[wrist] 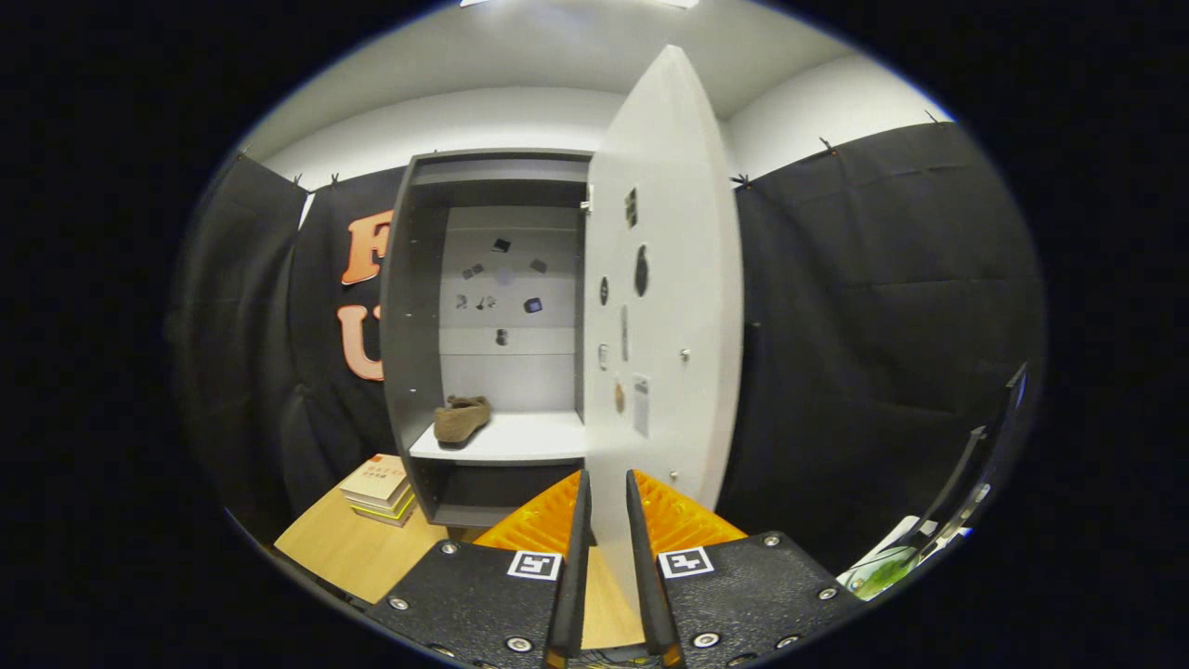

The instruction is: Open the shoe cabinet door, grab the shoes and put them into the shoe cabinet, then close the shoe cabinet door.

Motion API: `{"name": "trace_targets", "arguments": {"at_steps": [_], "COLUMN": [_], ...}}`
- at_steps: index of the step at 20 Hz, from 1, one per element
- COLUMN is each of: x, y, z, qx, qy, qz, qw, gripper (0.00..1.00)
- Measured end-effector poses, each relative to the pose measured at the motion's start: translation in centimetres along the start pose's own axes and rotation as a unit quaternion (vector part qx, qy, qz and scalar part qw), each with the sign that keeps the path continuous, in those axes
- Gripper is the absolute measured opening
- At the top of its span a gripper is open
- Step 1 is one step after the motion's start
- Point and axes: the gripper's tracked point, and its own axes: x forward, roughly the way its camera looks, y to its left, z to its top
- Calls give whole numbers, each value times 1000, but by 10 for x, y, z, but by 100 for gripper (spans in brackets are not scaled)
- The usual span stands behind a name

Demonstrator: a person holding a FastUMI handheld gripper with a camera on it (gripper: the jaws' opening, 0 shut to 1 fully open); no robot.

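Straight ahead at twelve o'clock, the gripper [606,520] fingers seem clamped on the lower edge of the open cabinet door [664,307], though contact is hard to confirm. At ten o'clock, a brown shoe [461,417] rests on the cabinet shelf [520,439].

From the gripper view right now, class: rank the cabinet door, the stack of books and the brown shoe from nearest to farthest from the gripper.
1. Cabinet door: its lower edge sits between the fingers of the gripper.
2. Stack of books: on the wooden surface, ahead and left of the fingers, beside the cabinet base.
3. Brown shoe: on the white shelf inside the open cabinet, beyond the door.
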Motion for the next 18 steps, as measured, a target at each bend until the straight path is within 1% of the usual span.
{"name": "trace_targets", "arguments": {"at_steps": [1, 3, 6, 9, 12, 18], "x": [1, 7, 19, 29, 45, 65], "y": [19, 45, 79, 115, 130, 147], "z": [-9, -36, -86, -141, -202, -293], "qx": [3, 5, 8, 57, 64, 67], "qy": [9, 35, 84, 129, 180, 267], "qz": [23, 49, 75, 103, 108, 121], "qw": [1000, 998, 994, 985, 976, 954], "gripper": [24, 25, 25, 25, 25, 27]}}
